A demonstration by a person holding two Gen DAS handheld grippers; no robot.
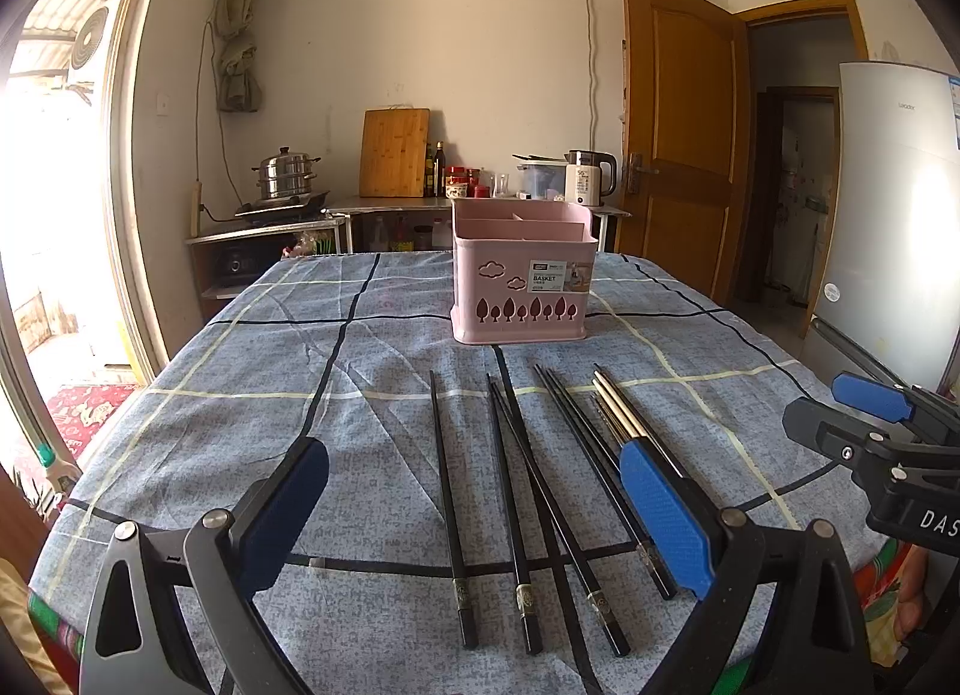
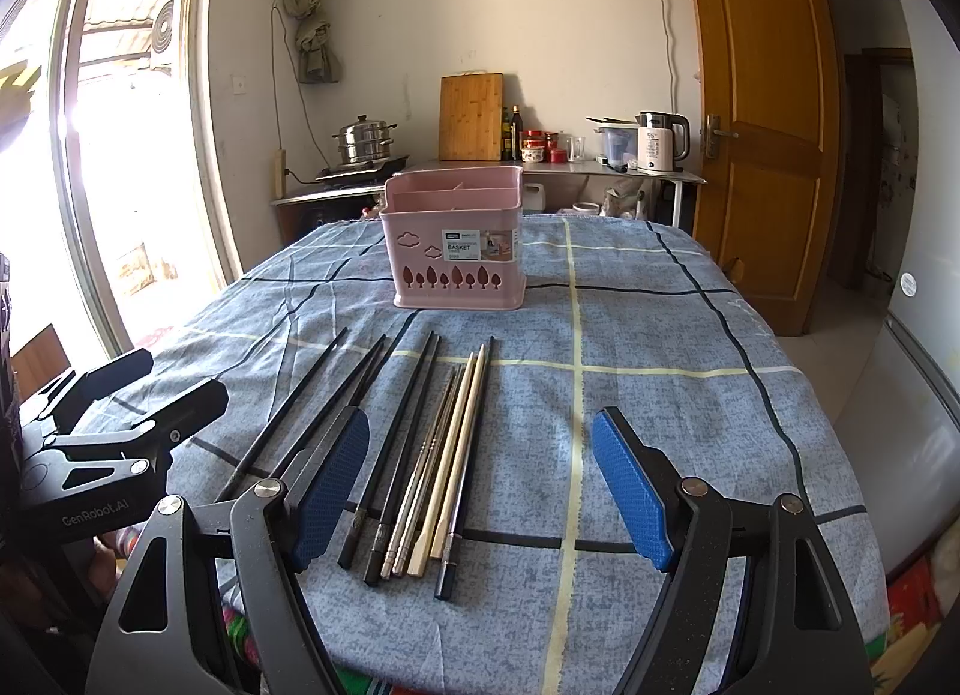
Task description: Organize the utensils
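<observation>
A: From the left wrist we see our left gripper (image 1: 474,515) spread wide, holding nothing, above black chopsticks (image 1: 510,503) lying before the pink utensil basket (image 1: 522,281).

B: From the right wrist, our right gripper (image 2: 480,485) gapes empty too, over metal chopsticks (image 2: 429,455) on the checked tablecloth (image 2: 660,395).

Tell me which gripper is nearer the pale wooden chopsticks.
Right. The right gripper straddles the pale wooden chopsticks; the left gripper sits over the black chopsticks further left.
</observation>
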